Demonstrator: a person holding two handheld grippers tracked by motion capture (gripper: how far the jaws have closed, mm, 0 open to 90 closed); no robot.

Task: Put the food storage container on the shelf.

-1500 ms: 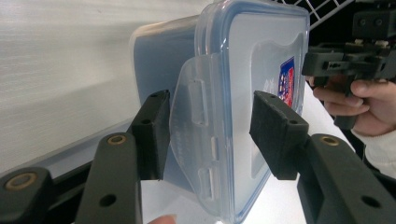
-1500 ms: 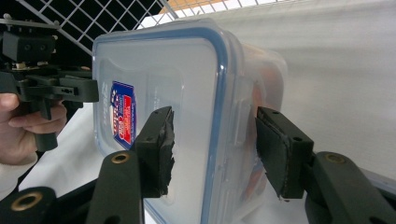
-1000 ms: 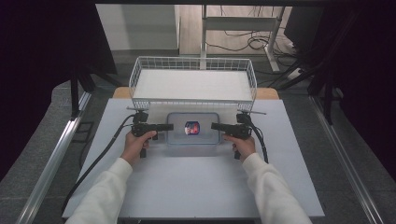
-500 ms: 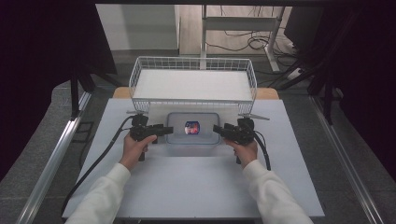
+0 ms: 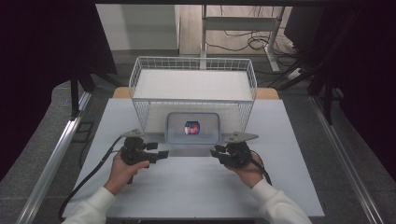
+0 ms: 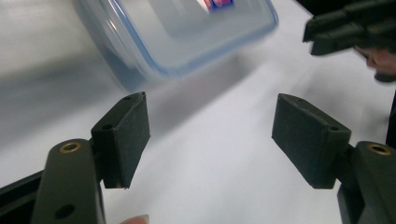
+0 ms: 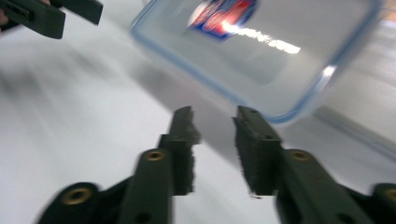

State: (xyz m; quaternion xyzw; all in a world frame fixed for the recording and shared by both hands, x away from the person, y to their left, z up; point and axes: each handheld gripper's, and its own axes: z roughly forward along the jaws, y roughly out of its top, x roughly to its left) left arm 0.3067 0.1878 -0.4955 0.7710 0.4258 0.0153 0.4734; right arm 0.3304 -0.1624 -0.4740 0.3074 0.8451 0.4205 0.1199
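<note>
The clear rectangular plastic container with blue-rimmed lid [image 5: 193,128] rests at the bench's far edge, against the white wire basket [image 5: 193,81]. Left gripper [image 5: 159,155] stands released, jaws just widened; right gripper [image 5: 215,151] narrowing, empty. Withdraw both level, without nudging the container.

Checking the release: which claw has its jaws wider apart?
The left claw: its jaws stand far apart over bare table. The right claw shows a narrow gap. Neither touches the box.
</note>
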